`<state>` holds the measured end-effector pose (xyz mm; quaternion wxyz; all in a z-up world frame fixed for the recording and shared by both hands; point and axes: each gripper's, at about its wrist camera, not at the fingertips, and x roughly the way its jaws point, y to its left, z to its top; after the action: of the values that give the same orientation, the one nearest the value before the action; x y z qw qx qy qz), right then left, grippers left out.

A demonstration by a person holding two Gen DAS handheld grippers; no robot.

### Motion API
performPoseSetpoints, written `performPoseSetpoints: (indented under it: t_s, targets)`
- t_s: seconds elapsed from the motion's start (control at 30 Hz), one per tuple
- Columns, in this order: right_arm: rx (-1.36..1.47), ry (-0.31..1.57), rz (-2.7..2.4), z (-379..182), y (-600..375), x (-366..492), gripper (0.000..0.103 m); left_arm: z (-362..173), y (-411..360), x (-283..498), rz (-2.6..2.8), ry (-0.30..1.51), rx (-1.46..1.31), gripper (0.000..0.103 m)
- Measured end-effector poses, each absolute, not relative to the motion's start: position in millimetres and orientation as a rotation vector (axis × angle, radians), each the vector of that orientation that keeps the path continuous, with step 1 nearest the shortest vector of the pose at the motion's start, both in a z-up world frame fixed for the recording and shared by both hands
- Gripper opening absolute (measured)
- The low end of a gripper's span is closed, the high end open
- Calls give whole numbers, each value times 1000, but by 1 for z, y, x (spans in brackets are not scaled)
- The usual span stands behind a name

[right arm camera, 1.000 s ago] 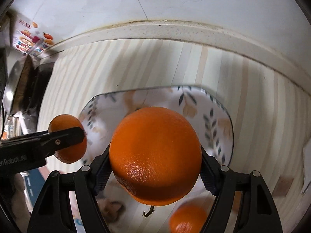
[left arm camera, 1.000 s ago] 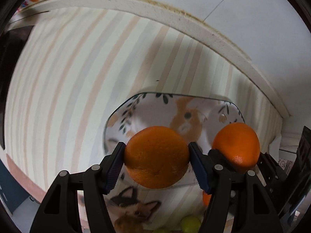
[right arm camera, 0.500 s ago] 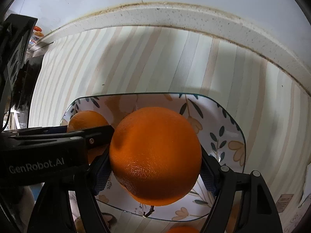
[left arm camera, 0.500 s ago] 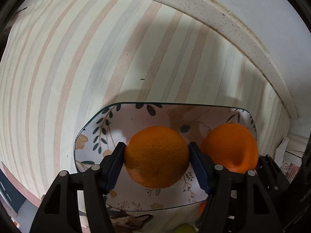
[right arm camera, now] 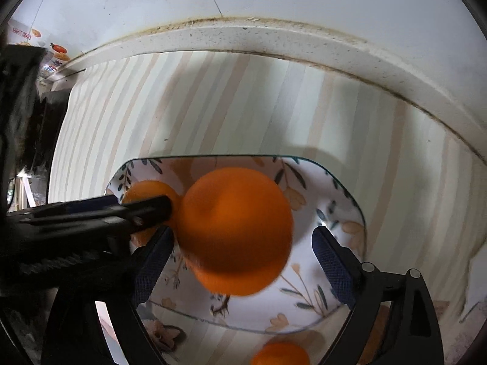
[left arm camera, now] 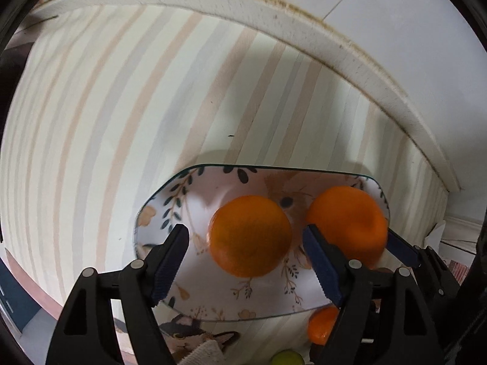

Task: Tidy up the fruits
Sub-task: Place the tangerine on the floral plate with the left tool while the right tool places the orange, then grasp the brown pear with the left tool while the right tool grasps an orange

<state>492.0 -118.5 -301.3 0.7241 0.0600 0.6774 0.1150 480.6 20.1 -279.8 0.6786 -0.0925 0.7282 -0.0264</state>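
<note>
A floral plate [left arm camera: 170,203] [right arm camera: 334,200] lies on the striped cloth. Over it my left gripper [left arm camera: 245,234] points down, its jaws opening. An orange [left arm camera: 251,235] sits between its blue pads with a gap on each side, blurred and low over the plate. Beside it, to the right, a second, larger orange [left arm camera: 347,225] [right arm camera: 234,228] lies between the widening fingers of my right gripper [right arm camera: 243,234], clear of the right pad [right arm camera: 331,264]. In the right wrist view the left gripper's finger [right arm camera: 146,208] crosses in front of the smaller orange [right arm camera: 149,191].
A raised white speckled ledge [right arm camera: 274,39] and tiled wall bound the striped cloth [left arm camera: 106,121] at the back. Another orange [left arm camera: 322,324] [right arm camera: 280,354] and a green fruit [left arm camera: 287,359] lie just off the plate's near edge. Dark objects [right arm camera: 27,106] stand at the left.
Both grippers came down over the plate, then their jaws spread. The two oranges, gripped half a second ago, now sit loose between the pads, close to the plate.
</note>
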Motion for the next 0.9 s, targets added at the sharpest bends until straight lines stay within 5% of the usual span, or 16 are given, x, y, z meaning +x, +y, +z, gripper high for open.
performPoseSetpoints:
  t_s: [0.9]
  targets:
    - [106, 1266, 104, -176, -127, 329, 94, -151, 68, 330, -24, 1284, -17, 76]
